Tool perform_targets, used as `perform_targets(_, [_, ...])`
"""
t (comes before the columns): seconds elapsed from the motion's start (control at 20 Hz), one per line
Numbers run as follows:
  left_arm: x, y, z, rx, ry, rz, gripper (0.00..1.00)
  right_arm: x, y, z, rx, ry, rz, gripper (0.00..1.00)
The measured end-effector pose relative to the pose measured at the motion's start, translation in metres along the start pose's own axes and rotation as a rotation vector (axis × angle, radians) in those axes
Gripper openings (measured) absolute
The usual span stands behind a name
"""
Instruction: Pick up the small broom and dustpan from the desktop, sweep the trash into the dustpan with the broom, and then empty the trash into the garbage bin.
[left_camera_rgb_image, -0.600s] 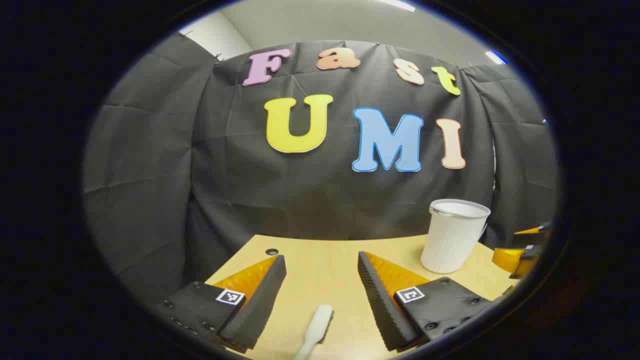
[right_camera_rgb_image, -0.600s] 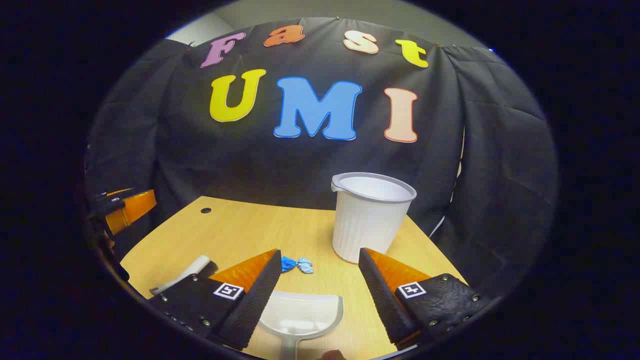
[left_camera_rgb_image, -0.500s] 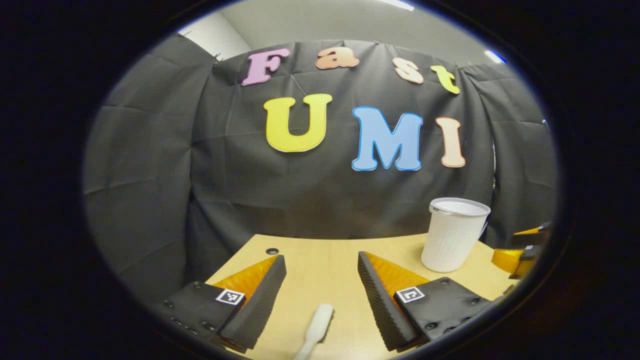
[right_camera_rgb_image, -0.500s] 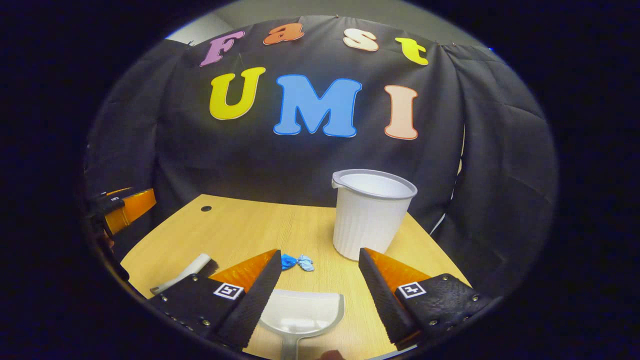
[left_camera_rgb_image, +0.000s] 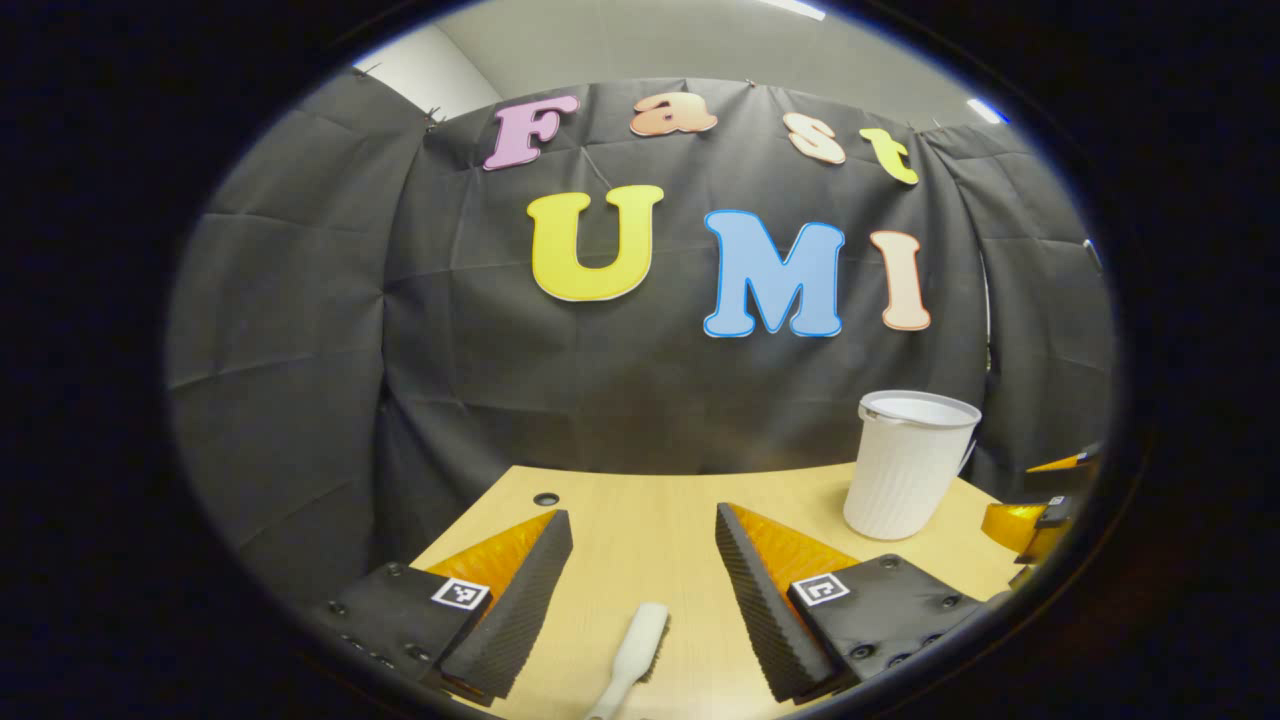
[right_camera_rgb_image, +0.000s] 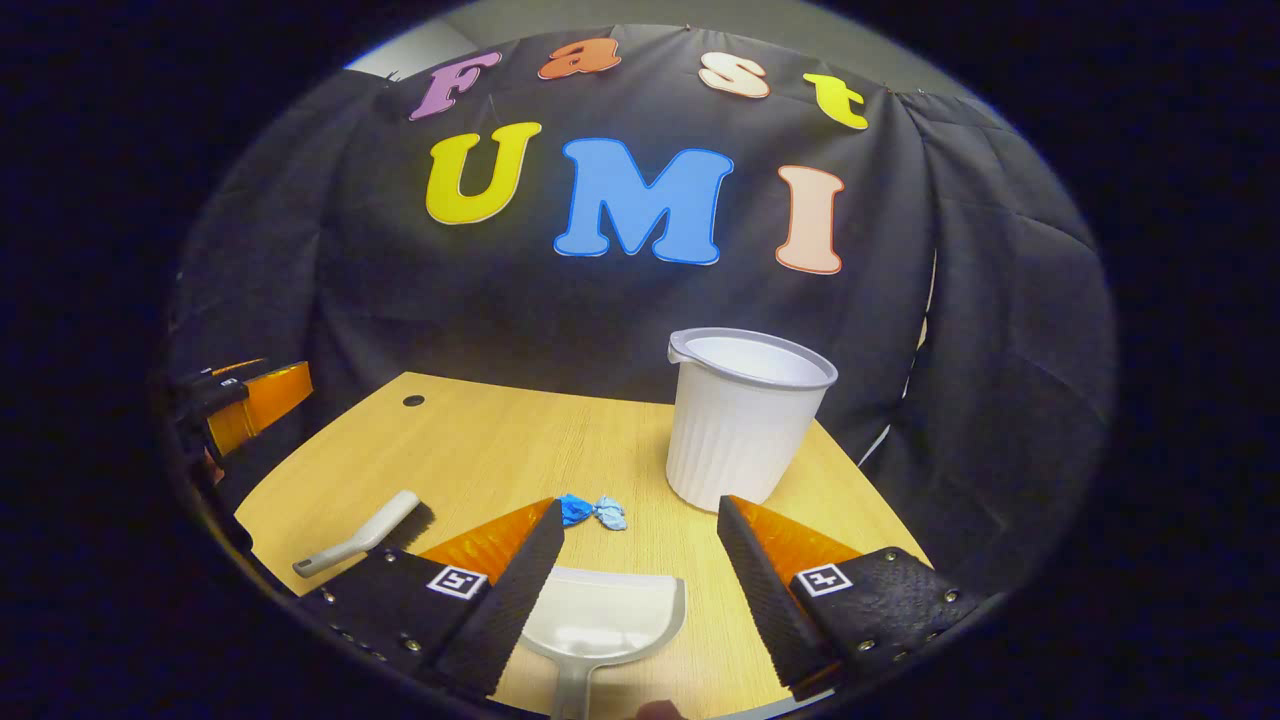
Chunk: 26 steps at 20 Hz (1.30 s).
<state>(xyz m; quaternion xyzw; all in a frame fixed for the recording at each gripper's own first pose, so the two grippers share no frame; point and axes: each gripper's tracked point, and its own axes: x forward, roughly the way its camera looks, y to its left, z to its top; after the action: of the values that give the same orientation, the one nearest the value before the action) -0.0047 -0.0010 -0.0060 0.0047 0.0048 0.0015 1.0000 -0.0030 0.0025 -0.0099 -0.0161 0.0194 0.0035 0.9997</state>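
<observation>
Pale wood makes the top of the table (right_camera_rgb_image: 480, 455), and all the task's things lie on it. In the right gripper view, the white dustpan (right_camera_rgb_image: 605, 622) lies flat near the front edge, between the spread fingers of the right gripper (right_camera_rgb_image: 640, 565), which is released and holds nothing. The handle of the dustpan points toward the camera. Just beyond the mouth of the dustpan lies the trash, a small crumpled blue wrapper (right_camera_rgb_image: 594, 511). Behind and to the right of it stands the white ribbed garbage bin (right_camera_rgb_image: 742, 420), upright, near the far right corner of the table. The small broom (right_camera_rgb_image: 362, 534) lies well to the left of the dustpan, its dark bristles toward the back of the table.

In the left gripper view, the left gripper (left_camera_rgb_image: 640, 570) is also released, with its fingers wide apart above the table. The white broom lies between them, low in the view, untouched by either finger. The garbage bin stands at the right, and beside it shows a part of the other gripper.
</observation>
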Motion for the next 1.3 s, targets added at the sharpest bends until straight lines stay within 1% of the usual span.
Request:
perform_targets(0.2, [0.000, 0.001, -0.011, -0.022, 0.033, -0.006, 0.94, 0.002, 0.005, -0.012, -0.003, 0.035, 0.016, 0.96])
perform_targets(0.4, [0.001, 0.004, -0.045, -0.025, 0.143, -0.023, 0.94, 0.006, 0.017, -0.037, 0.003, 0.142, 0.060, 0.96])
perform_targets(0.6, [0.002, 0.007, -0.083, -0.029, 0.283, -0.047, 0.94, 0.006, 0.027, -0.072, 0.013, 0.275, 0.093, 0.96])
perform_targets(0.75, [0.005, 0.015, -0.112, -0.026, 0.387, -0.045, 0.94, 0.005, 0.033, -0.097, 0.026, 0.370, 0.108, 0.97])
perform_targets(1.05, [0.009, 0.017, -0.167, 0.004, 0.597, -0.086, 0.94, 0.001, 0.037, -0.145, 0.079, 0.573, 0.102, 0.96])
perform_targets(1.3, [0.000, 0.018, -0.209, 0.028, 0.763, -0.113, 0.95, 0.000, 0.039, -0.180, 0.127, 0.721, 0.090, 0.96])
